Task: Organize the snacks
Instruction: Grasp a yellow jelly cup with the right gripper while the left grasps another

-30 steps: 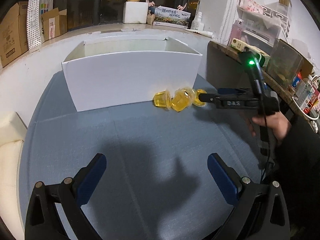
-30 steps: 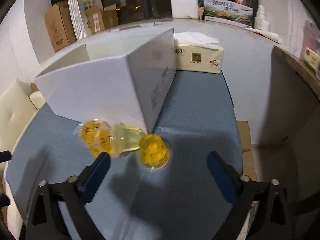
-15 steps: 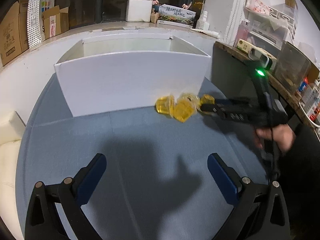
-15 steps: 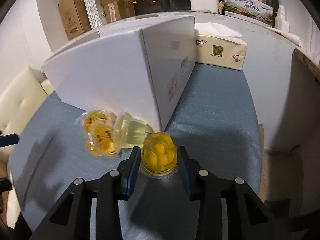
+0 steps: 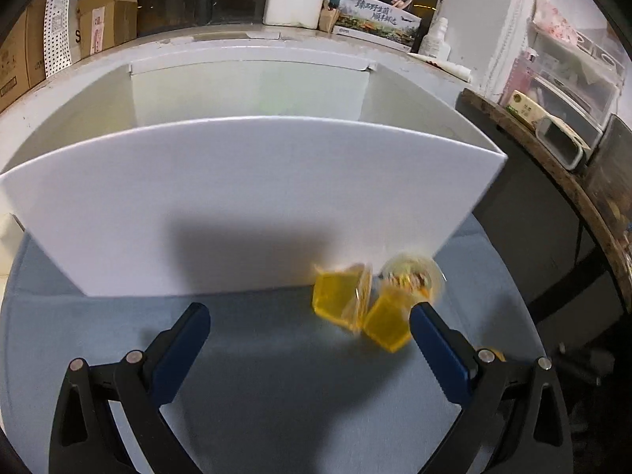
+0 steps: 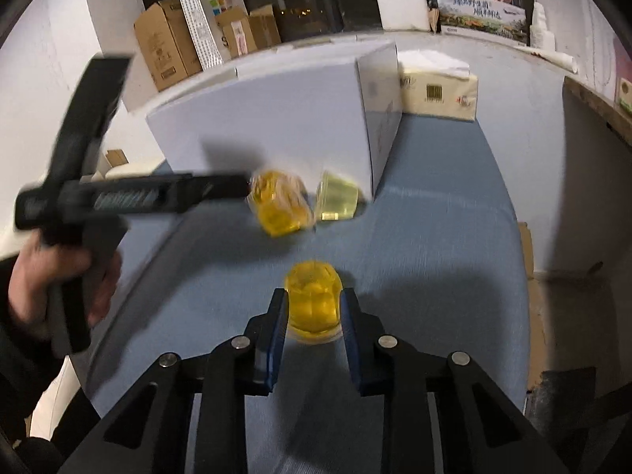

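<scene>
Item: right hand-held gripper [image 6: 313,308], pads pinching a yellow jelly cup [image 6: 313,296] by its sides, on or just above the blue worktop [image 6: 454,237], in front of the white box [image 6: 276,118]'s near corner.

Item: left hand-held gripper [image 5: 308,339], fingers spread wide, empty, aimed at the box's front wall [image 5: 237,205].

Item: three loose jelly cups [image 5: 355,304], blurred, clustered against the box's lower right corner.

Handling note: grip looks centred; lift straight, clear the box rim [image 5: 252,126] fully, release low inside. Squeeze lightly; the cup is probably soft plastic.
</scene>
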Motion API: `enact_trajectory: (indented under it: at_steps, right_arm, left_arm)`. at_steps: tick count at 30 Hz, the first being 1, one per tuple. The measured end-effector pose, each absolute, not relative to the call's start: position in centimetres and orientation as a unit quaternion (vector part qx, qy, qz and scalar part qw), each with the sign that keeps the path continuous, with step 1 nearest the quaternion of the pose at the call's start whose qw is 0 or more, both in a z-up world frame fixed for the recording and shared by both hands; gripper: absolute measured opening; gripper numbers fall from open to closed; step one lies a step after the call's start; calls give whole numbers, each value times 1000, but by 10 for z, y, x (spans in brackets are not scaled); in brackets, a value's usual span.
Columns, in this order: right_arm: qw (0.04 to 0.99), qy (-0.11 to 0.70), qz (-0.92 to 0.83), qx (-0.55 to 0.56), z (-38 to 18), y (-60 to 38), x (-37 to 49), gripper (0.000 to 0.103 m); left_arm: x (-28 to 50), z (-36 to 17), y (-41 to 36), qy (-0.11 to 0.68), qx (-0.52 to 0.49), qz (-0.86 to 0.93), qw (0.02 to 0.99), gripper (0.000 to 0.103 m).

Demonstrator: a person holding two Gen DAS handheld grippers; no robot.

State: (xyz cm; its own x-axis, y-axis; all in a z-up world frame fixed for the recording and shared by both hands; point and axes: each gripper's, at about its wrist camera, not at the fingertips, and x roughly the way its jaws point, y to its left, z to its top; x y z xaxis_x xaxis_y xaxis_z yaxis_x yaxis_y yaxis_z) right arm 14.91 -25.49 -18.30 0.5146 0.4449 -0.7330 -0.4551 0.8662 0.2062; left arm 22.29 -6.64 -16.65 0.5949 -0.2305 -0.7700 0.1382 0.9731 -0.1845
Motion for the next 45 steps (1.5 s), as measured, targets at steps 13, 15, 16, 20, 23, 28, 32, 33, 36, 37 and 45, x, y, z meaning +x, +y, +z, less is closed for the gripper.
enact_trajectory:
  at_steps: [13,15,16,20,23,28,32,33,36,37,45]
  right_arm:
    - [871,421,254,-3,-192,-240,162,63]
    - [871,420,255,1,-193,-241,158,40]
    - [871,420,255,7,-193,-242,157,40]
    - [870,416,264,18,-192,-242,149,37]
    - [871,413,265,25,-191,-242,142,36]
    - [870,411,269,31,-187,-240,136,36]
    - [875,402,270,31,-177,-238,128,36]
    - [876,399,270,32,-175,-238,127,35]
    - [880,386,274,30,-164,-233,120,35]
    - [881,381,278,28,-159,-231,121,35]
    - [891,337,303,18,-117,-205,117,35]
  left_arm:
    - [248,-185,-65,447,-118,-111,880,99]
    - [248,-189,-65,446,-125,-109,879,97]
    - [247,-189,-65,443,-123,-108,881,96]
    - [241,-191,-62,435,-114,-106,887,70]
    - [234,-191,-64,432,-116,-125,886,33]
    - [220,-188,-76,425,-87,-133,891,33]
    - [200,-181,-65,415,-91,-135,895,33]
    - [190,-176,-59,409,-90,-137,898,33]
    - [171,-158,-44,388,-83,-134,908,33]
    - [166,-153,-39,380,-82,-133,912,33]
    - [140,-97,2,330,-73,-121,933,33]
